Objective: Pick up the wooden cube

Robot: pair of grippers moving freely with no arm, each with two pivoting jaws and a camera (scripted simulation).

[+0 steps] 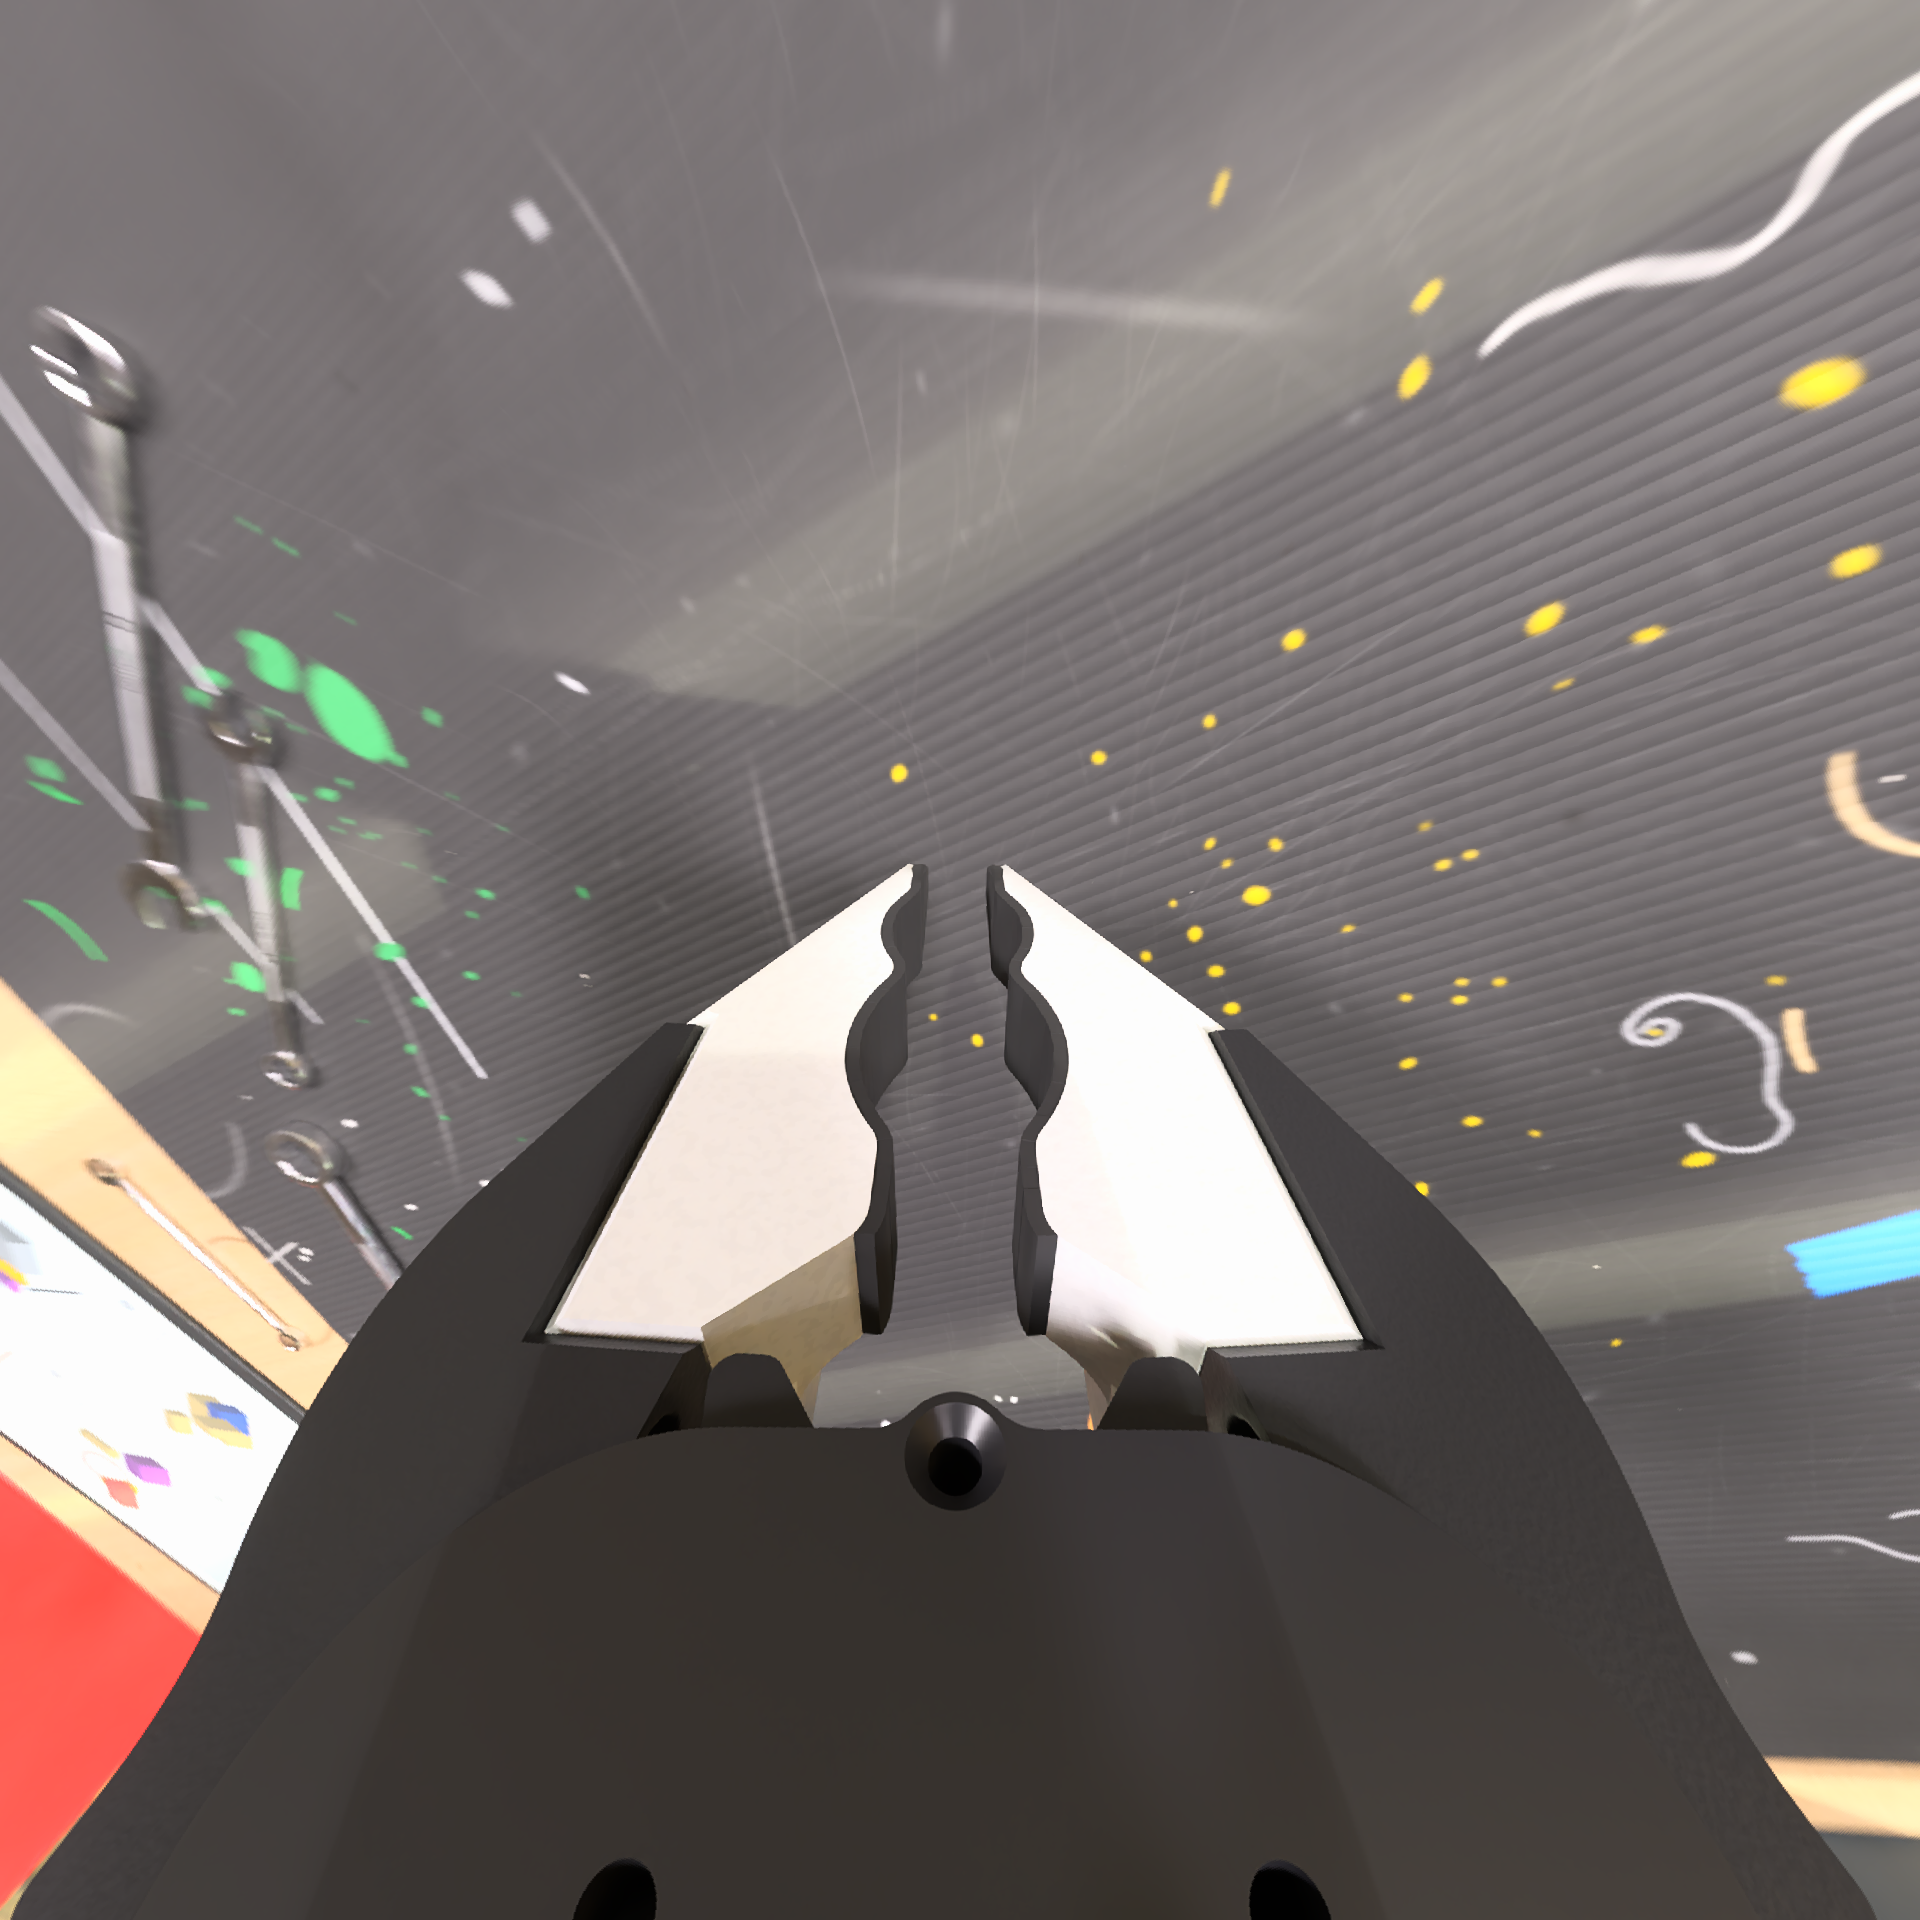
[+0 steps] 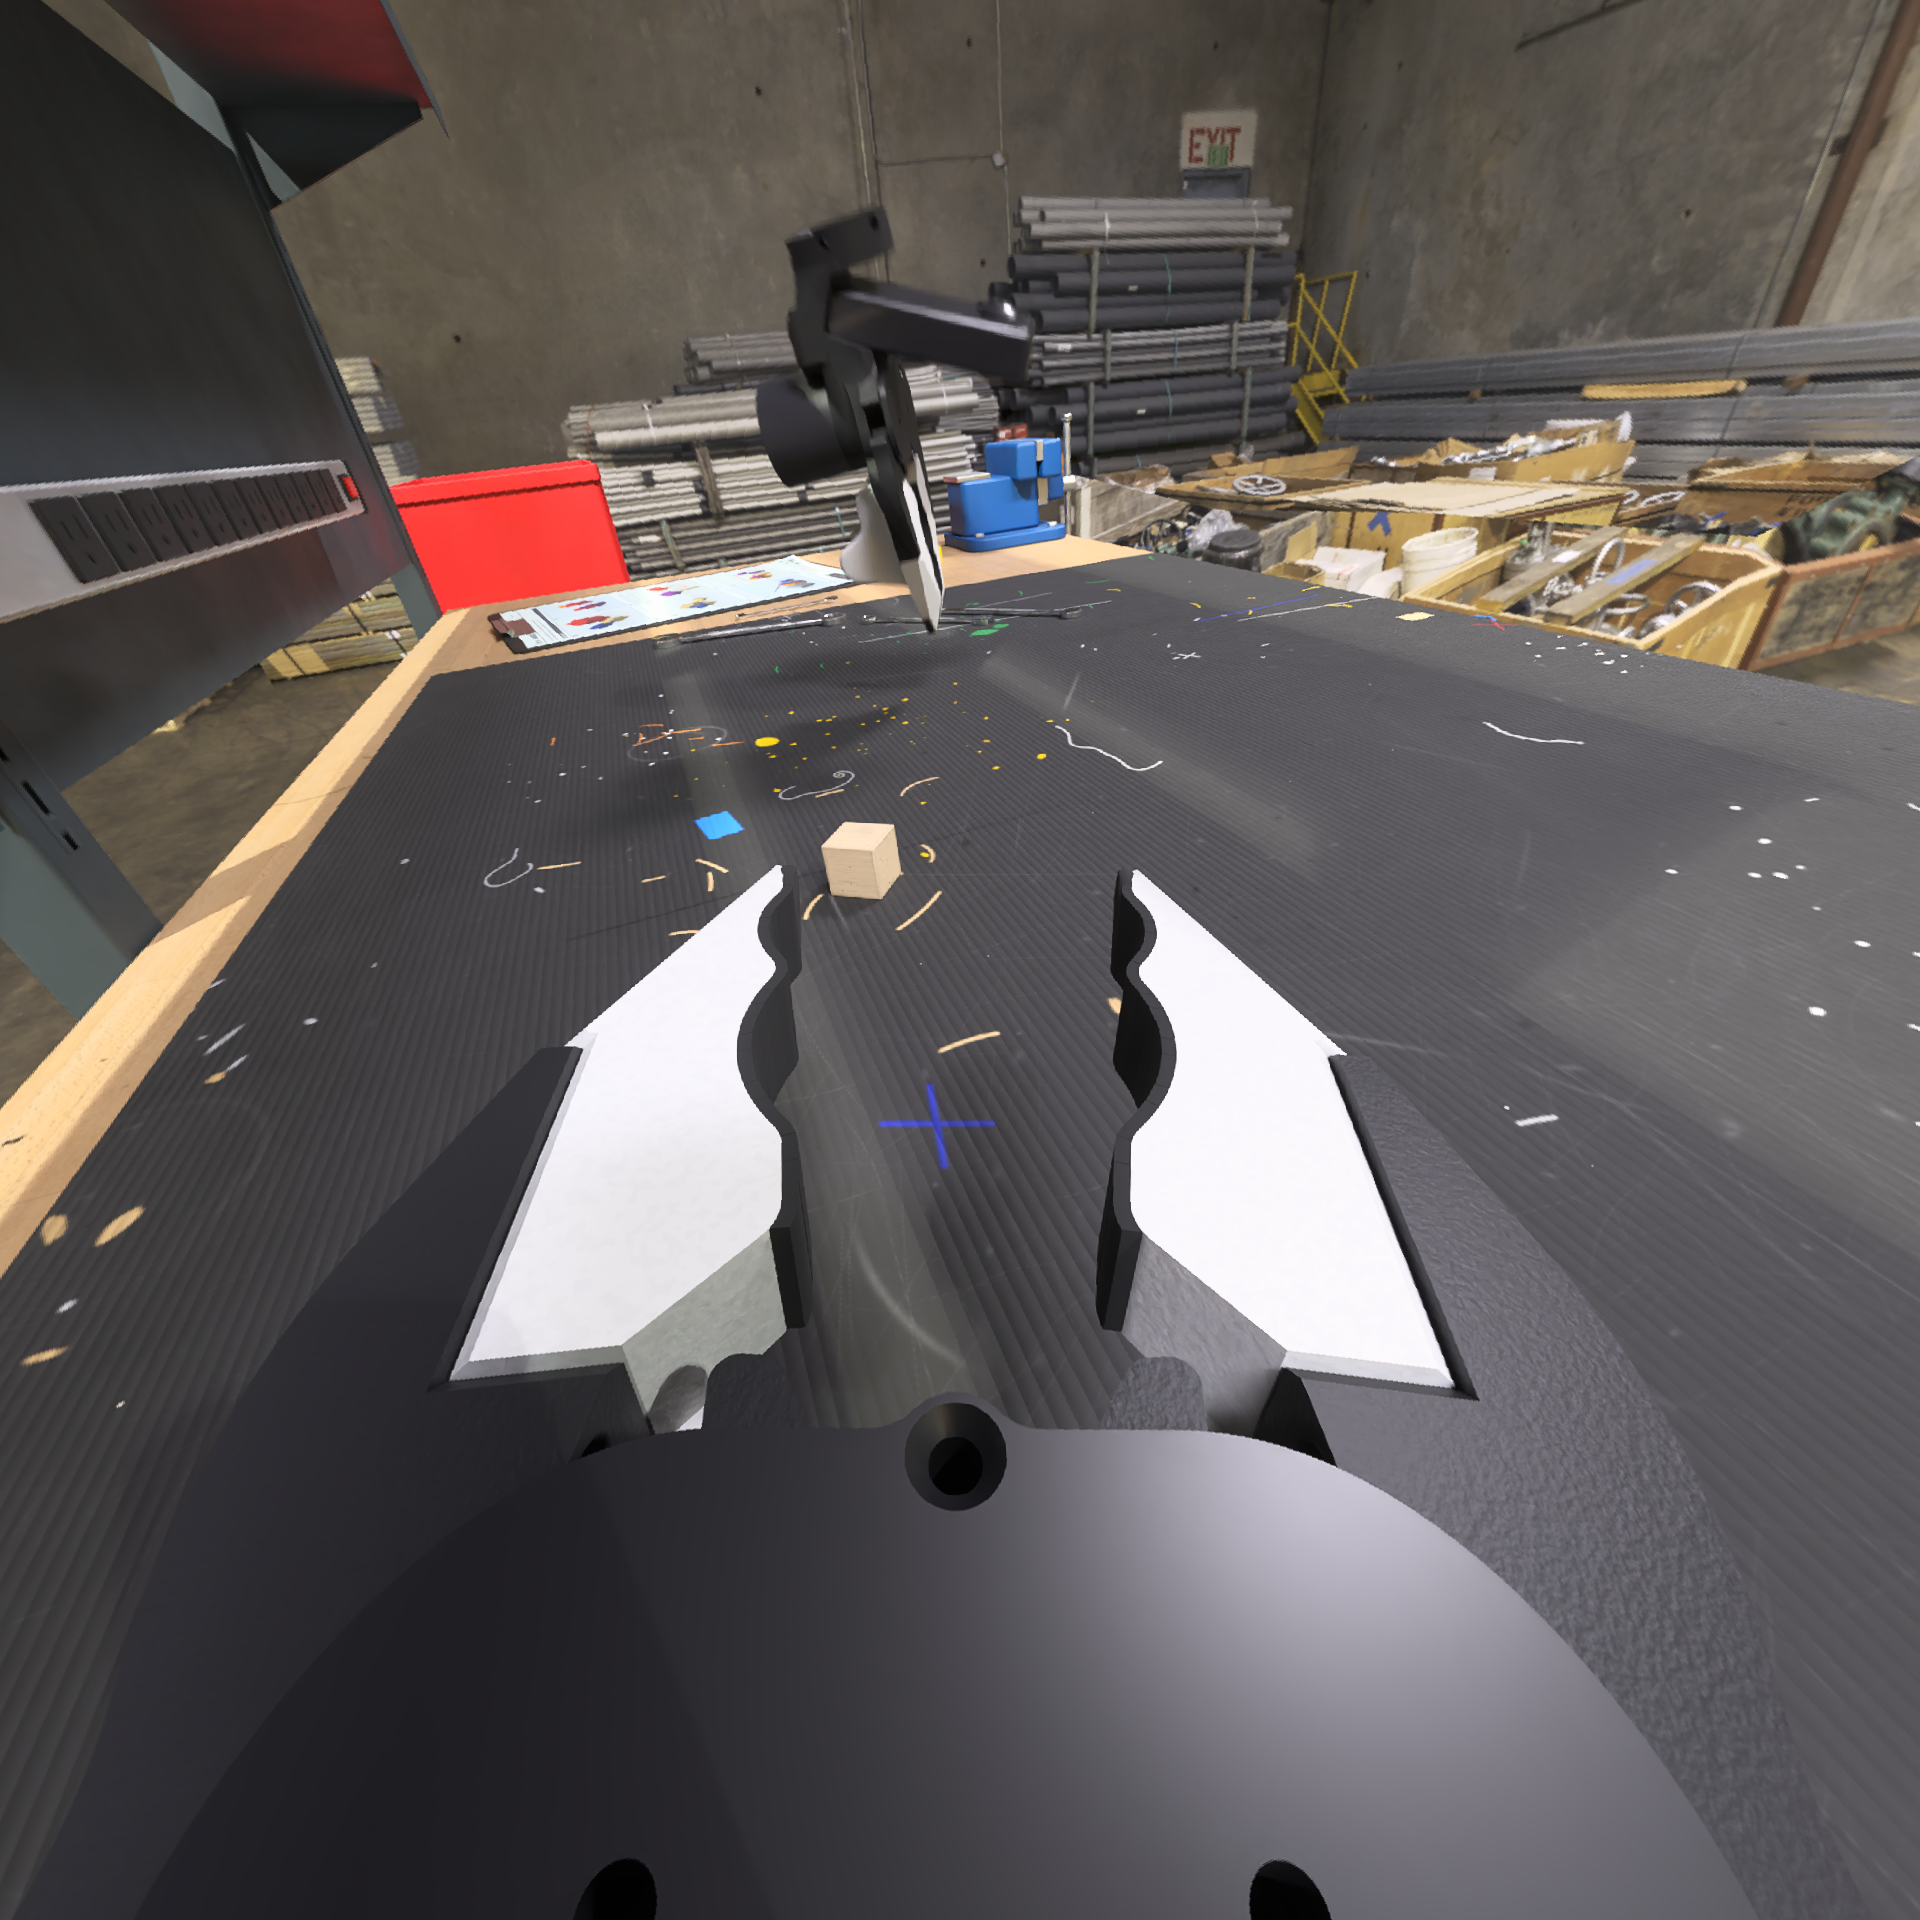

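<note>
The wooden cube [image 2: 860, 858] is a small pale block on the dark ribbed mat [image 2: 1351, 935]. It lies just beyond my right gripper's [image 2: 951, 883] fingertips, a little left of the middle of the gap. My right gripper is open and empty, low over the mat. My left gripper [image 1: 954, 878] has its jaws nearly together with nothing between them and looks down at the paint-speckled mat [image 1: 1351, 727]. The cube does not show in the left wrist view. The left gripper also shows in the right wrist view [image 2: 928, 608], pointing tips-down at the mat's far end.
Several wrenches [image 1: 125, 582] lie near the left gripper. A clipboard with a coloured sheet [image 2: 665, 608] rests at the mat's far left edge. A red box [image 2: 509, 535] and a blue vise [image 2: 1008, 494] stand behind it. A dark shelf with a power strip [image 2: 177, 520] rises at left.
</note>
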